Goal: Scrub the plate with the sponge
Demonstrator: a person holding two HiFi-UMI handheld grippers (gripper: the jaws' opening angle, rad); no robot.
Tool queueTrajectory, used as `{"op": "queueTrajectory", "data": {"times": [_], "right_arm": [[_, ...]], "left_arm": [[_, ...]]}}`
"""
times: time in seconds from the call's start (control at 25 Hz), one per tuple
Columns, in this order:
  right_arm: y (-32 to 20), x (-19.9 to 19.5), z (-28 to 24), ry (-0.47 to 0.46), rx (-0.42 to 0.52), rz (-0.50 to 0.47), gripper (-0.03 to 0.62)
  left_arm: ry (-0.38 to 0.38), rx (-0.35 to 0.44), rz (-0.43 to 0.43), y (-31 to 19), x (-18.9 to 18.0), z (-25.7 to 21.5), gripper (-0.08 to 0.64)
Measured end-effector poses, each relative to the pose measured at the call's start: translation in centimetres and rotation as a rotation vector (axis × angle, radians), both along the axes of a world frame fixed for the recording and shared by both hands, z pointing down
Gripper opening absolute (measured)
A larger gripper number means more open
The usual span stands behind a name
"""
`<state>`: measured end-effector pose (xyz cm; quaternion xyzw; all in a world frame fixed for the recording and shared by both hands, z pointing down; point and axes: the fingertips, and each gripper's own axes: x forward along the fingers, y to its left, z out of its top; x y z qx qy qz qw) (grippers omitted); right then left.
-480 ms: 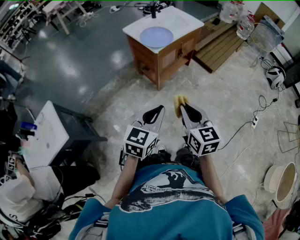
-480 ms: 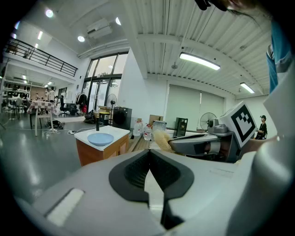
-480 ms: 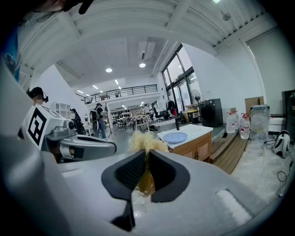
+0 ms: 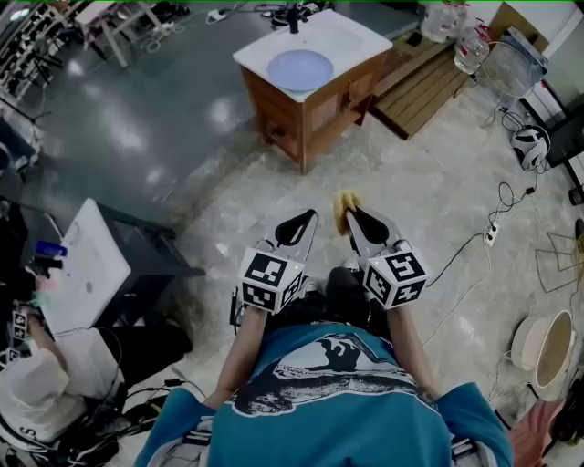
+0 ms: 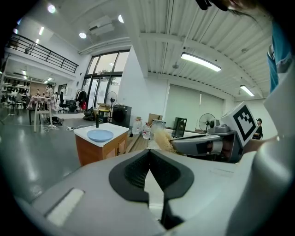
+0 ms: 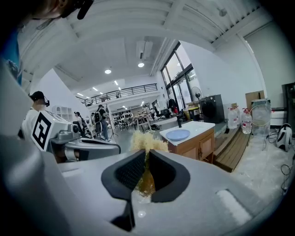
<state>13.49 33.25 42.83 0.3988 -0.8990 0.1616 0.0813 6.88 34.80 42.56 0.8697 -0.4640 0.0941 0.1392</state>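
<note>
- your left tool [image 4: 304, 221] has its jaws shut together, and nothing is between them.
- your right tool [image 4: 358, 221] is clamped tight on the yellow sponge [image 4: 344, 206].
- the sponge is rough and stringy. its fuzzy top sticks out past the tips of the jaws, and a bit of it shows lower down between the black pads [image 6: 162, 171].
- you hold both tools side by side in front of your body, over the pale floor [image 4: 438, 196]. they tip down a little.
- the blue plate [image 4: 300, 69] lies flat on the white top of the wooden table [image 4: 354, 35], near the corner closest to you.
- a black tap [image 4: 294, 16] stands at the table's far edge.
- the table is well apart from both tools, so the sponge is not touching the plate.
</note>
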Motion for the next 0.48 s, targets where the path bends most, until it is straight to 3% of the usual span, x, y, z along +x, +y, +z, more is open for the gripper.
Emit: {"op": "queueTrajectory", "data": {"times": [0.48], "right_arm": [[-4.4,-1.7,1.6,-0.024,-0.069,-0.054,0.028]], "left_arm": [[0.011,-0.029,-0.047,-4.2,-1.7,0.8,0.015]]}}
